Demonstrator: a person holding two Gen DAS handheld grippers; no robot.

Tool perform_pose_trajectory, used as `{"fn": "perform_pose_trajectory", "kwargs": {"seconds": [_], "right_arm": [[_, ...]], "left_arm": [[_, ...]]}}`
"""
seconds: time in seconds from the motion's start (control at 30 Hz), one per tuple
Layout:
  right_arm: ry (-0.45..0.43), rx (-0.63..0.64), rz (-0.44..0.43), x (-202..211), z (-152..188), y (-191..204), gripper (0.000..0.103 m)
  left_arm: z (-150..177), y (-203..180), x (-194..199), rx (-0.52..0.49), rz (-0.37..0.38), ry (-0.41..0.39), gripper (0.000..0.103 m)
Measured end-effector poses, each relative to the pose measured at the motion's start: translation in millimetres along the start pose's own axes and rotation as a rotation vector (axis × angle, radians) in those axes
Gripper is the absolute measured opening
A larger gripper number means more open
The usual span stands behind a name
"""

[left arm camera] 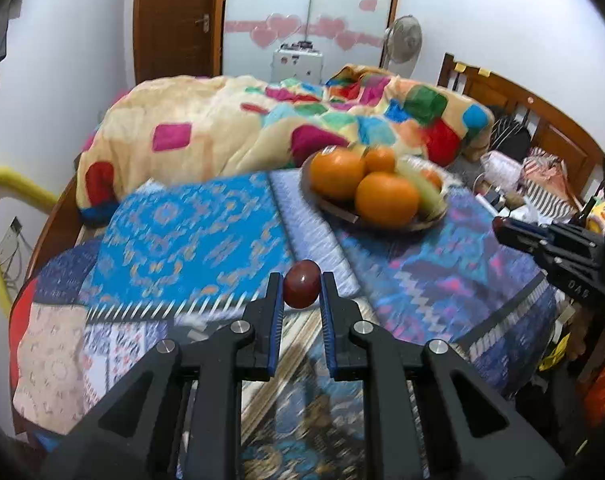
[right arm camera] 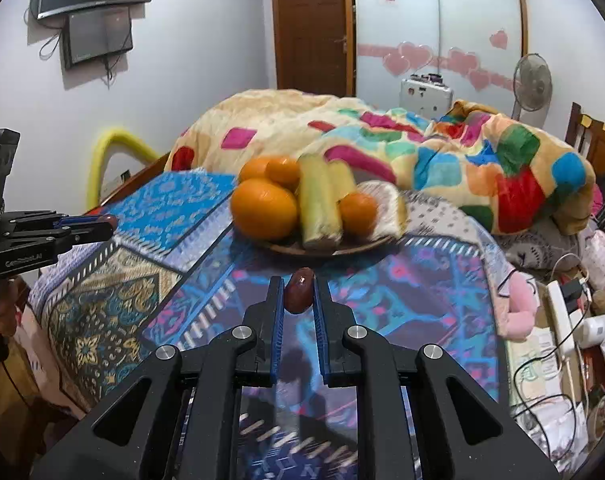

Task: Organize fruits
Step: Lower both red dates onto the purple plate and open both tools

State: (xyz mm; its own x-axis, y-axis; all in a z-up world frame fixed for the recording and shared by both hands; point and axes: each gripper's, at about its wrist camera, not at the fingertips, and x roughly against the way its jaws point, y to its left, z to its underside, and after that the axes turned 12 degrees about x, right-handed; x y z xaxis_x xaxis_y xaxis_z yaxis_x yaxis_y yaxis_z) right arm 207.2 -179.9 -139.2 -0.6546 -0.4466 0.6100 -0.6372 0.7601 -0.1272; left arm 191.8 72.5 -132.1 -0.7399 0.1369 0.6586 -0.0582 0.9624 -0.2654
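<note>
Bedding first: a patchwork quilt [right arm camera: 442, 148] lies heaped at the far side of the bed, and a patterned blue spread [left arm camera: 190, 236] covers the near side, where the work takes place. On that spread stands a shallow wooden plate [right arm camera: 322, 249], already loaded with several oranges [right arm camera: 264, 208], pale green stalk-like pieces [right arm camera: 318, 208] and what may be a wrapped item at its far edge, too blurred to identify.

Left gripper [left arm camera: 301, 286]: pads pressed against a small, dark red, rounded fruit [left arm camera: 301, 284], held clear of the cloth and short of the plate. Right gripper [right arm camera: 298, 290]: pinching a second dark red fruit [right arm camera: 299, 290], more elongated, just before the plate's near rim. Each tool shows at the edge of the other's view, well apart, one on either side of the plate.

Step in hand, as judged: carrying both small fruits to the plate. To do it well, bring each one over a bare patch of wood near the rim, not onto the oranges, where a smooth round fruit would likely roll off. Lower until the fruit nearly rests before parting the pads, and part them slowly. Approach from opposite sides so the two tools do not meet, and avoid nudging the stacked oranges.
</note>
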Motion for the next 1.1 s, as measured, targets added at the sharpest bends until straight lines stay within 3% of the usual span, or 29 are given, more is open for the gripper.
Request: {"fn": "perform_pose_trajectory", "kwargs": {"seconds": [0.47,1.1], "right_arm": [[-0.054,-0.01,0.033,-9,-26,-38,0.013],[0.019,0.04,0.023,-71,-53,-55,0.013]], "left_arm": [[-43,-58,-41,-0.053,0.076,-0.013,0.017],[-62,-91,-102,-0.122,0.092,0.018,0.017]]}}
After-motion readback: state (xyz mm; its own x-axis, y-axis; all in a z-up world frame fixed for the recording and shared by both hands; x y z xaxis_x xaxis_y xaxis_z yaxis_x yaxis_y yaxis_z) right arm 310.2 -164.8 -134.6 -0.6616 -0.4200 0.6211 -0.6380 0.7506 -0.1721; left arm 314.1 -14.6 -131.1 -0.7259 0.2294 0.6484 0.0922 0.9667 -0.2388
